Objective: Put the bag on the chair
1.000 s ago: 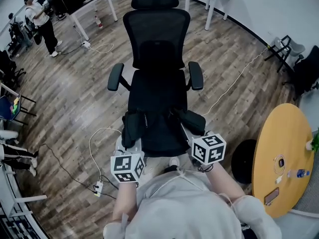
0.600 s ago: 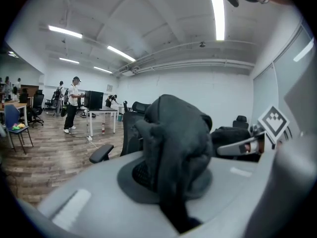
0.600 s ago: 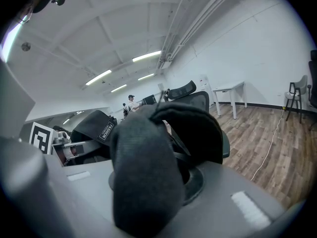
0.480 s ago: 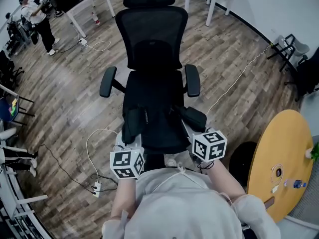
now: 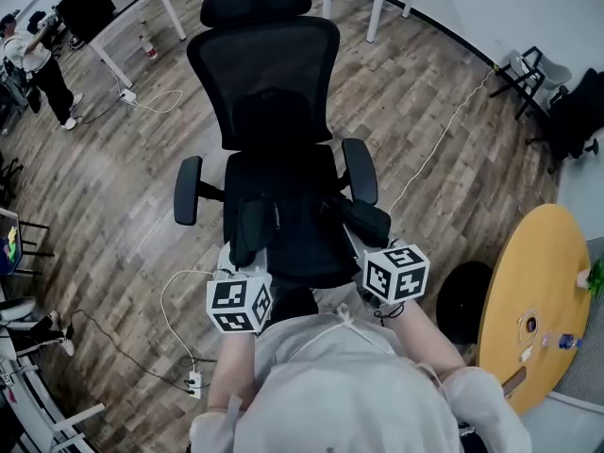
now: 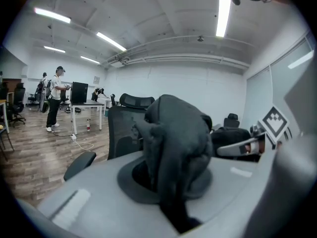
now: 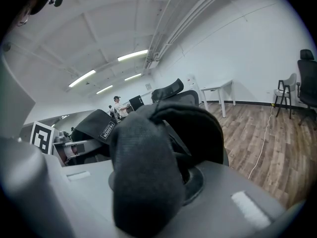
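Evidently left tongs (image 6: 173, 207) and right tongs (image 7: 143, 202) clamp tight on the soft, saggy bag (image 5: 366, 223), probably its straps, above the chair (image 5: 269, 74).

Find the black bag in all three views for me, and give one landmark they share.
Head view: the bag is low centre, dark against the chair seat.
Left gripper view: the bag fills the centre, bunched fabric clamped between the jaws.
Right gripper view: the bag is centre-left, a thick fold clamped between the jaws.
Shared landmark: the chair headrest, behind the bag in every view.
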Action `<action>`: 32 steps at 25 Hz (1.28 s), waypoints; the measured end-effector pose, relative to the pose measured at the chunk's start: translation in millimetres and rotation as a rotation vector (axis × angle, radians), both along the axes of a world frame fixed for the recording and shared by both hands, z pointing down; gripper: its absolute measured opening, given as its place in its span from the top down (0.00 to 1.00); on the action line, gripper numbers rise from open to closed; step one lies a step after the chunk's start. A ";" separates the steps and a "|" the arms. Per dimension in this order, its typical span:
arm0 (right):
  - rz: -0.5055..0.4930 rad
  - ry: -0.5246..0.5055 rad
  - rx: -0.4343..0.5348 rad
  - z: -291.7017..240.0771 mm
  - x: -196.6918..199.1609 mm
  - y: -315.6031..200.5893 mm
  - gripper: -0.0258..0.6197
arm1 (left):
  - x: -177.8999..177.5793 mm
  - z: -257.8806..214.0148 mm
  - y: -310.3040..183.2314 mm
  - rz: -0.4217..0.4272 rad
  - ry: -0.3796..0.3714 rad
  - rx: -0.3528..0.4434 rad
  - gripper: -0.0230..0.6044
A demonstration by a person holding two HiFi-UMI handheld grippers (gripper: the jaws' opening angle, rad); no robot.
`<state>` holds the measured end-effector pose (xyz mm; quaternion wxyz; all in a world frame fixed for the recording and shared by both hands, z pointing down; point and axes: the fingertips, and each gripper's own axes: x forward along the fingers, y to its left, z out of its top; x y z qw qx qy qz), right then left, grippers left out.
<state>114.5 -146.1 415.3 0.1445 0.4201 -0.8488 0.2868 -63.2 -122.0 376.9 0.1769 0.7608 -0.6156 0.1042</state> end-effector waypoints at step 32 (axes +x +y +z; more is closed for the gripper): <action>0.097 0.139 -0.206 232.1 -163.6 -286.1 0.91 | -175.1 259.2 -300.3 0.017 0.095 -0.265 0.91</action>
